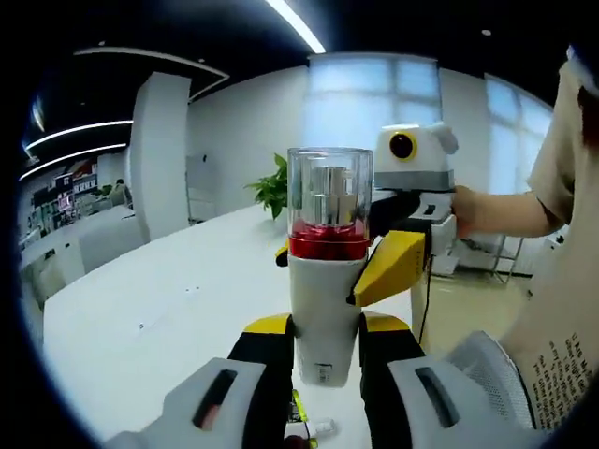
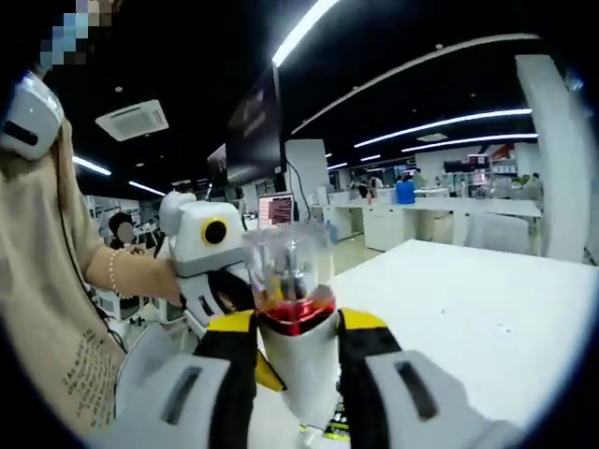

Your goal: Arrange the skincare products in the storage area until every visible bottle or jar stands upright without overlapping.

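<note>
A skincare pump bottle (image 1: 326,281) with a white body, red collar and clear cap is held upright in the air above the white table (image 1: 168,309). My left gripper (image 1: 326,344) is shut on its lower body. My right gripper (image 1: 339,260) comes in from the right, its yellow-tipped fingers (image 1: 393,267) closed around the bottle just under the red collar. In the right gripper view the same bottle (image 2: 298,281) stands between my right gripper's (image 2: 298,348) jaws, with the left gripper (image 2: 274,374) reaching in from the left behind it.
Small items (image 1: 309,430) lie on the table right under the bottle. A person's sleeve and hand (image 1: 487,210) hold the right gripper. A mesh chair back (image 1: 496,369) stands at the table's near right edge, and a green plant (image 1: 273,187) at the far end.
</note>
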{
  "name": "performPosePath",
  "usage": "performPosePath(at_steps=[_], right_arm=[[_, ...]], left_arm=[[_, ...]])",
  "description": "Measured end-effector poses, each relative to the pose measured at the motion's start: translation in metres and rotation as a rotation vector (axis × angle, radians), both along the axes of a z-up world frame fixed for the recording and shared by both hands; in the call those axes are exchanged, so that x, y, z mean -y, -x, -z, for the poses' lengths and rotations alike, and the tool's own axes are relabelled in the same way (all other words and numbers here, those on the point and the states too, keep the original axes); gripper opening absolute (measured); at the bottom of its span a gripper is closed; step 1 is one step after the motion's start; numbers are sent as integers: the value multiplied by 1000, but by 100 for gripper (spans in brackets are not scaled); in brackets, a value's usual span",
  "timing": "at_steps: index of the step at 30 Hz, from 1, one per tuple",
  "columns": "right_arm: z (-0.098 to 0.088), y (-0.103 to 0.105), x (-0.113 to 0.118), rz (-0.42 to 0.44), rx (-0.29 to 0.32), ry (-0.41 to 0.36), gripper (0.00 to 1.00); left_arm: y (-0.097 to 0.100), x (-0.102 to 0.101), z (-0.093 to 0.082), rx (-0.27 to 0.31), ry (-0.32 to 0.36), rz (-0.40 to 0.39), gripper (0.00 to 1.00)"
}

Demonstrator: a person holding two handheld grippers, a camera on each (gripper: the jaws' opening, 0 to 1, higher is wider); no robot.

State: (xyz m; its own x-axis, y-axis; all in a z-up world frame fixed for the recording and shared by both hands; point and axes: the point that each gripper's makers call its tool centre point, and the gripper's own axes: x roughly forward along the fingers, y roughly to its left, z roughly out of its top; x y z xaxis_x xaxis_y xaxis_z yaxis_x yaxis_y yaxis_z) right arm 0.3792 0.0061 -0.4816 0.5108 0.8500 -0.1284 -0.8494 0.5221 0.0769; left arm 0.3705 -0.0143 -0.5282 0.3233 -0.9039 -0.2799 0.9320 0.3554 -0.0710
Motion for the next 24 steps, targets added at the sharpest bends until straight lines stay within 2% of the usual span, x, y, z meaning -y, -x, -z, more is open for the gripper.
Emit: performPosePath(at_steps=[3, 5, 11, 14, 16, 18, 21, 24], right_arm=[[-6, -15, 3, 40, 43, 21, 33], [-6, -24, 7, 59, 60, 53, 33], [-5, -51, 25, 108, 52, 55, 32], [5, -65, 33, 135, 32, 75, 31], [14, -71, 38, 151, 28, 116, 31], [26, -77, 46, 186, -2, 144, 31], [49, -87, 55, 223, -25, 196, 31], [78, -94, 61, 234, -54, 250, 31]], left_arm=[[-15, 7, 1, -3, 3, -5, 22], [-25, 11, 2, 16, -13, -7, 22], [-50, 22, 10, 23, -38, 18, 23], [-60, 32, 18, 2, -39, 35, 23], [-67, 38, 27, -3, -47, 48, 23], [-73, 45, 38, -10, -63, 63, 23], [-82, 55, 60, -15, -104, 80, 23], [-84, 64, 87, -38, -156, 114, 23]])
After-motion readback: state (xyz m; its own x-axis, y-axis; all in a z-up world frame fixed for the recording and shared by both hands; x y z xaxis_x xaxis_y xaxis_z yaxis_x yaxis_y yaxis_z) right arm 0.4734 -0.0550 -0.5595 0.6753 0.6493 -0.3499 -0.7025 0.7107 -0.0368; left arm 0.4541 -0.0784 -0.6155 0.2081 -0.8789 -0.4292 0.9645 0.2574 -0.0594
